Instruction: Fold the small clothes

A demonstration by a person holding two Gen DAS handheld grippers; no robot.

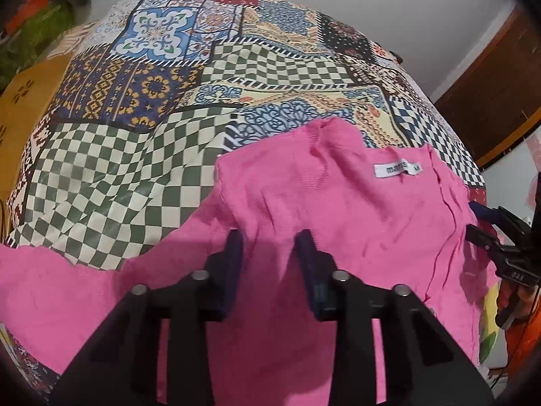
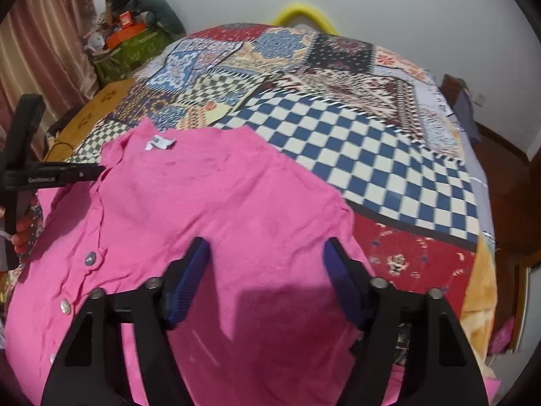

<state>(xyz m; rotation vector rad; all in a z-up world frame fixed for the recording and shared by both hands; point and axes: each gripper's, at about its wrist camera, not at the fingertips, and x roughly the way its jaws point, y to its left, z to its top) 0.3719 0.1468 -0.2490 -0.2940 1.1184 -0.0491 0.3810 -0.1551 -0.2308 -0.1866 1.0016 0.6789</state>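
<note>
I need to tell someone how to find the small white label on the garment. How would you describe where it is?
Start from the patchwork bedspread that covers the bed, and find the pink buttoned garment lying on it. The white label sits just inside the neckline, at the garment's far edge. It is the only white patch on the pink cloth, with small dark print.

Pink cardigan (image 2: pixel 203 203) lies spread on patchwork bedspread (image 2: pixel 355 142), white neck label (image 2: pixel 159 142) up near the collar, pale buttons (image 2: pixel 90 257) down its left placket. Right gripper (image 2: pixel 265 264) hangs over the cardigan's lower part, blue pads (image 2: pixel 194 270) apart w/ pink fabric showing between; whether pads touch cloth can't be told. At left edge, left gripper (image 2: pixel 101 171) reaches toward the collar side, jaws not readable here. Cluttered pile (image 2: pixel 132 27) & curtain (image 2: pixel 44 34) at back left.
</note>
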